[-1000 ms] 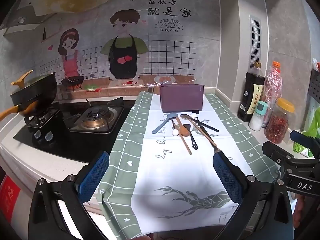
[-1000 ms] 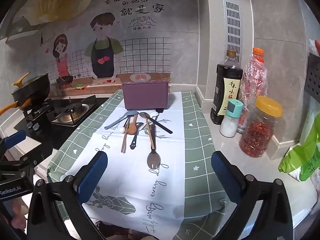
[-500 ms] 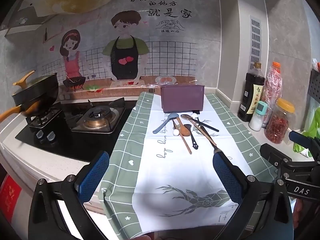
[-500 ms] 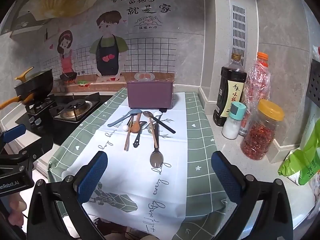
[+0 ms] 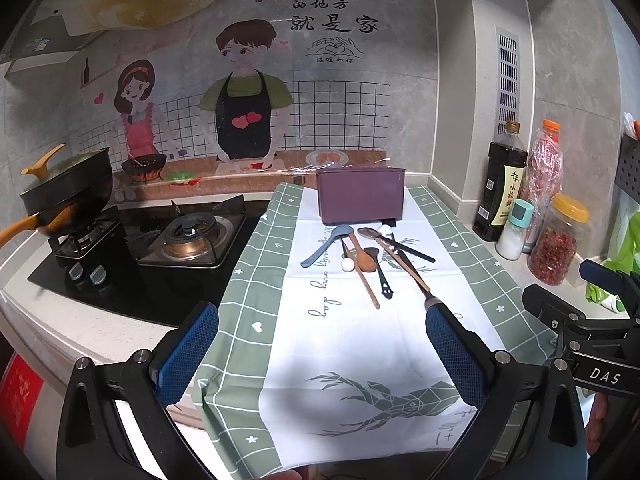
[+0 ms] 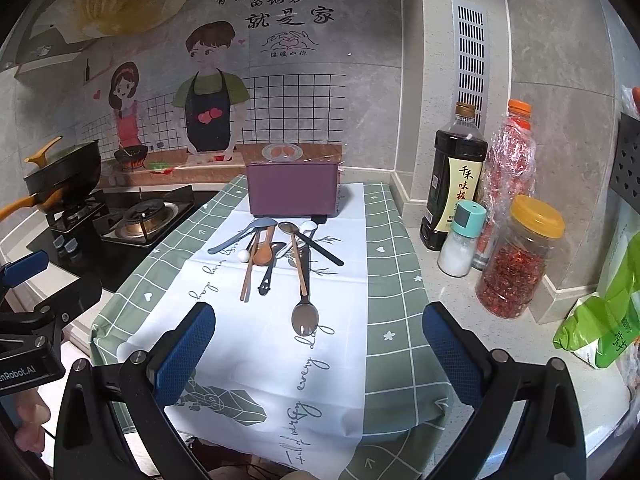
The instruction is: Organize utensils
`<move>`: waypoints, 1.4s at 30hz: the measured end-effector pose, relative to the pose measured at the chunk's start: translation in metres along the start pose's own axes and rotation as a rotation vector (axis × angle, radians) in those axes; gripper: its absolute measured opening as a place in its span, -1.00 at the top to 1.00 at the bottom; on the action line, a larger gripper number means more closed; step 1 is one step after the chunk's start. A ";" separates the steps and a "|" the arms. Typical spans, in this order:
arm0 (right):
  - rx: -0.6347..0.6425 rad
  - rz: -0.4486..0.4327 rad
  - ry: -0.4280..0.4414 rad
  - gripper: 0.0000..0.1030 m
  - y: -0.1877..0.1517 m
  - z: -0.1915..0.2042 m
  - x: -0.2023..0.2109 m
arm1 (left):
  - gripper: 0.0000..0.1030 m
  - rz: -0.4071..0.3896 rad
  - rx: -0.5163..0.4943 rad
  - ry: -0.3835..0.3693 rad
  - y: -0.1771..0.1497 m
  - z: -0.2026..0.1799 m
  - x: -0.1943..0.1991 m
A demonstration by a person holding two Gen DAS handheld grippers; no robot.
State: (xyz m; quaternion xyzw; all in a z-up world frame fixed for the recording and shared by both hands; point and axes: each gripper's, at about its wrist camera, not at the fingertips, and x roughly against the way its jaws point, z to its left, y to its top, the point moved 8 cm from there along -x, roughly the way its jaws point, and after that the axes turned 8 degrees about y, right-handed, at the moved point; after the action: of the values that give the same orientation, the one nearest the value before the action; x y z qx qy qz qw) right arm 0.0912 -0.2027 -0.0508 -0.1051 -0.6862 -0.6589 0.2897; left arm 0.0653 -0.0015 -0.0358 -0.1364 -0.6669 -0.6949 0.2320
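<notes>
On the counter, a loose heap of utensils (image 6: 280, 256) lies crossed on the tablecloth (image 6: 256, 344) toward its far edge, just in front of the purple holder box (image 6: 292, 190); one long spoon (image 6: 304, 304) reaches nearest the front edge. Both the left gripper (image 5: 320, 344) and the right gripper (image 6: 318, 344) hang over the cloth's near edge with jaws wide apart and empty. These pieces look light, stiff and slick, so each is probably best pinched mid-handle, starting with the spoon lying clear of the tangle.
</notes>
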 end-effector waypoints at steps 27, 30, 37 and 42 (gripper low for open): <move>-0.013 0.002 -0.019 -1.00 0.006 -0.005 -0.009 | -0.99 0.003 -0.012 -0.019 0.010 -0.005 -0.014; -0.018 0.001 -0.021 -1.00 0.009 -0.006 -0.011 | -0.99 0.002 -0.011 -0.019 0.010 -0.006 -0.016; -0.023 -0.001 -0.024 -1.00 0.011 -0.007 -0.013 | -1.00 0.001 -0.010 -0.017 0.009 -0.006 -0.014; -0.025 -0.005 -0.029 -1.00 0.011 -0.008 -0.014 | -1.00 0.003 -0.009 -0.017 0.010 -0.006 -0.016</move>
State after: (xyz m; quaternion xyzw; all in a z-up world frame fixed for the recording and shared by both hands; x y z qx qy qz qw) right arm 0.1103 -0.2054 -0.0489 -0.1165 -0.6823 -0.6664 0.2770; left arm 0.0842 -0.0054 -0.0357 -0.1443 -0.6654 -0.6965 0.2265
